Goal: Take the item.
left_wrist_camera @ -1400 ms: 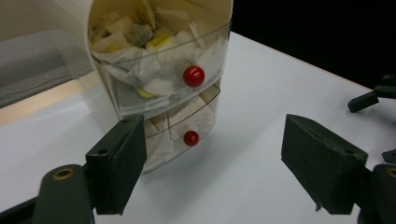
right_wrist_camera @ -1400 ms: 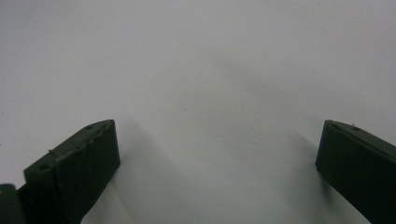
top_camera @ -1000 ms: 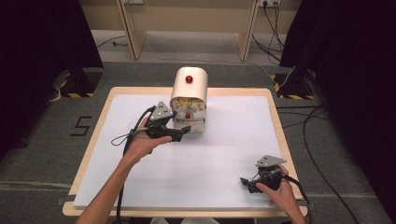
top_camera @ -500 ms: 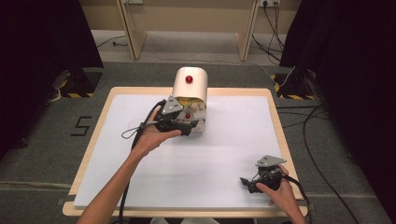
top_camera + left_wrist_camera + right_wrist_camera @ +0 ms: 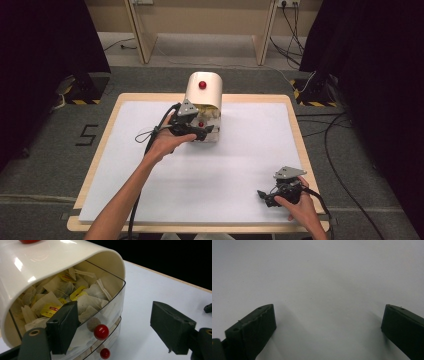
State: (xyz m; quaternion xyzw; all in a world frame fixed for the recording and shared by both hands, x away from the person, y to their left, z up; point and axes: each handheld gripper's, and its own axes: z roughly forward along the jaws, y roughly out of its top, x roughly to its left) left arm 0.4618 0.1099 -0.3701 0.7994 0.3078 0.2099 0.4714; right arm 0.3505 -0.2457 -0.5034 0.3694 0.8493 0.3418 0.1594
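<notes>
Left gripper (image 5: pixel 113 327), jaws apart, brackets the drawer's red knob (image 5: pixel 101 332) for pulling; right gripper (image 5: pixel 270 196), at table's five o'clock, rests agape.

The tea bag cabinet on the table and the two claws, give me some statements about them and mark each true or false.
1. The upper drawer of the tea bag cabinet holds tea bags. True.
2. The left claw is shut on the red knob. False: its jaws stand open with the knob between them, untouched.
3. The drawer knobs are blue. False: they are red.
4. The right claw is open over the bare white table. True.
5. The right claw sits beside the cabinet. False: it is near the table's near right corner.
</notes>
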